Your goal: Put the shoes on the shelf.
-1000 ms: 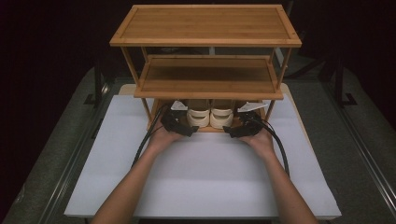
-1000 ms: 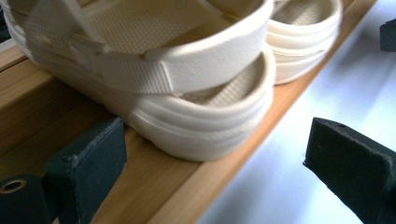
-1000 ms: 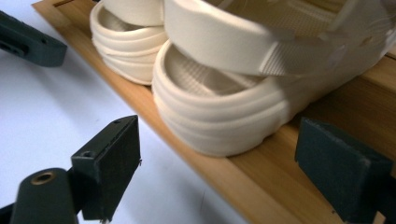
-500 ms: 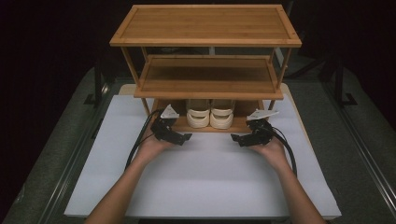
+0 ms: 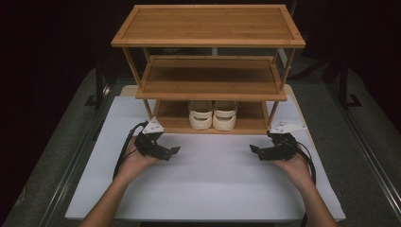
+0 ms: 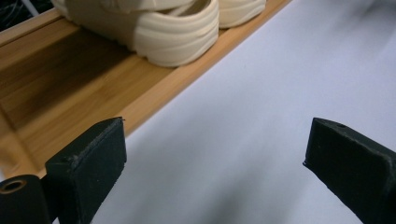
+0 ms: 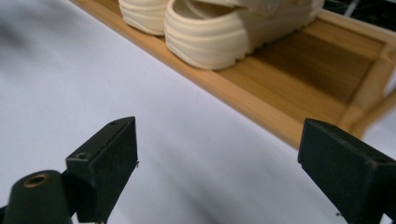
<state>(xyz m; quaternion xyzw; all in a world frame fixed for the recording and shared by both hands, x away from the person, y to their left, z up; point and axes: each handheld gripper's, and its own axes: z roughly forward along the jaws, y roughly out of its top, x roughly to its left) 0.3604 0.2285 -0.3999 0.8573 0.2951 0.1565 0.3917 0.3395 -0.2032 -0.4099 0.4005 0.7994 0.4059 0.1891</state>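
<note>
In the left gripper view the black fingers (image 6: 88, 168) are being held wide apart, released, with nothing between them but the white cover of the bench (image 6: 261, 116). The same is being shown in the right gripper view: the fingers (image 7: 105, 161) are spread and empty above the white surface.

In the high view the left gripper (image 5: 165, 152) is being held at the lower left of the frame and the right gripper (image 5: 259, 152) at the lower right, each cradled in a hand, their tips turned inward toward one another and well apart.

Beyond them, at the centre of the frame, the pair of cream sandals (image 5: 213, 116) is being carried on the lowest board of the bamboo shoe rack (image 5: 208, 23), side by side, heels toward the person. In the left gripper view the nearer sandal (image 6: 173, 32) is being seen at the upper middle of the frame, just behind the front lip of that board; in the right gripper view the nearer sandal (image 7: 224, 32) is lying at the upper middle likewise. The two upper shelves are bare.

Judged from this, the placing of the shoes is done and the release step is being finished, both grippers being clear of the rack. If anything more is being called for, it is only that the hands be brought to rest low on the bench without the rack being knocked.
</note>
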